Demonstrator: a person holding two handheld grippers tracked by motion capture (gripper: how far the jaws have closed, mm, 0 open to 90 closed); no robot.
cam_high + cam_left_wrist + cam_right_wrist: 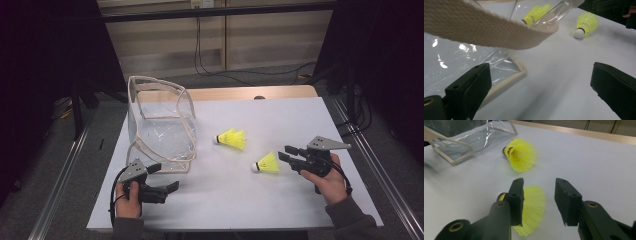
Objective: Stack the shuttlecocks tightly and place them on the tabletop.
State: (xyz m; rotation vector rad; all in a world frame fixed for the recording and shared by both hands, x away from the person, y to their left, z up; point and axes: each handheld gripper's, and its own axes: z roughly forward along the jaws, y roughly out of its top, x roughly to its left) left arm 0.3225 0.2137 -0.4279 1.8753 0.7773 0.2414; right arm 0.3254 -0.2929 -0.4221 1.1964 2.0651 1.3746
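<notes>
The right gripper (537, 202) stands released, jaws apart just behind the near yellow plastic shuttlecock (266, 163) lying on the white table (300, 120). Closing off-centre could crush its skirt, or possibly nudge it away.

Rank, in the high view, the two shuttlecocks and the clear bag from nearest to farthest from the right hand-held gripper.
1. Near shuttlecock, on the table just left of the right hand-held gripper.
2. Far shuttlecock, further left and back, mid-table.
3. Clear bag, standing at the table's left side.
</notes>
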